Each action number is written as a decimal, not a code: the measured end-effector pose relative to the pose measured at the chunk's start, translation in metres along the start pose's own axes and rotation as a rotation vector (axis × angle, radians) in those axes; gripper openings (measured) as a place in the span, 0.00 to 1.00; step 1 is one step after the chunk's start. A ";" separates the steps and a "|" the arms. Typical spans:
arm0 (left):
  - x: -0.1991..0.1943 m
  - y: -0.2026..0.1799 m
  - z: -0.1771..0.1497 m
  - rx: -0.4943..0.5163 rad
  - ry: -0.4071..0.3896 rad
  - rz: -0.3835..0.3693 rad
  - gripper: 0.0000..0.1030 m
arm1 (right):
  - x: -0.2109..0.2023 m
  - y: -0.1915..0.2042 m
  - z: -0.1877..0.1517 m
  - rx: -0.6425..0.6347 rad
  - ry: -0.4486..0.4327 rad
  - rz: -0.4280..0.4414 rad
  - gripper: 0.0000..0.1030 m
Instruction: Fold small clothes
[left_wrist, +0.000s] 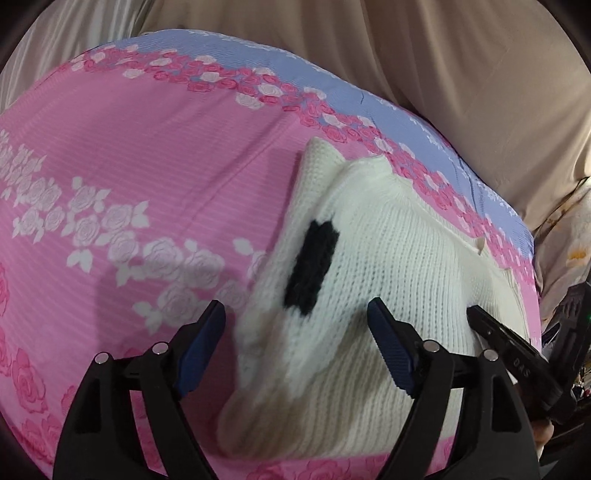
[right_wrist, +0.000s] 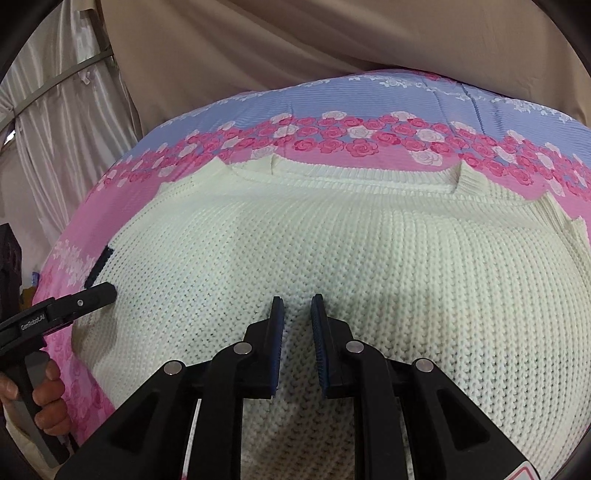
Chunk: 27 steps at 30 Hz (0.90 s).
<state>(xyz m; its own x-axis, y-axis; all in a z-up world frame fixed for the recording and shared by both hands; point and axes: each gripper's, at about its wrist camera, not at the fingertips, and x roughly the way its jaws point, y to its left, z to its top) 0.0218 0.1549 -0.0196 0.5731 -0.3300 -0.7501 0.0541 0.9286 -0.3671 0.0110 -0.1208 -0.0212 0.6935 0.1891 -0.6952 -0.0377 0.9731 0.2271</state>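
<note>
My left tongs (left_wrist: 295, 347) wide, empty; right tongs (right_wrist: 297, 347) nearly closed, empty. Cream knit sweater (right_wrist: 332, 251) on bed (left_wrist: 110, 147), side folded in; rest unfolded.

To the left of the white knitted sweater (left_wrist: 373, 258) the pink rose-printed bedspread (left_wrist: 122, 155) lies bare, giving a claw free room to pass. The far side is closed off by beige curtain fabric (right_wrist: 295, 44) hanging just behind the bed's edge. Over the sweater the left claw (left_wrist: 297, 321) and right claw (right_wrist: 297, 306) hover near each other, so each stands in the other's way.
</note>
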 end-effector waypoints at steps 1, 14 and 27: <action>0.002 -0.002 0.002 -0.004 -0.002 -0.007 0.71 | 0.000 0.000 -0.001 0.001 -0.002 0.001 0.15; -0.042 -0.078 0.020 0.136 -0.097 -0.121 0.24 | -0.042 -0.023 -0.023 0.110 -0.038 0.082 0.26; 0.001 -0.252 -0.035 0.490 0.021 -0.278 0.23 | -0.130 -0.110 -0.092 0.319 -0.109 -0.084 0.29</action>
<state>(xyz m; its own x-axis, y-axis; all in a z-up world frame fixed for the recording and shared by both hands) -0.0200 -0.0857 0.0535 0.4672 -0.5719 -0.6743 0.5771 0.7750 -0.2575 -0.1412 -0.2400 -0.0187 0.7579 0.0782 -0.6476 0.2379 0.8912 0.3861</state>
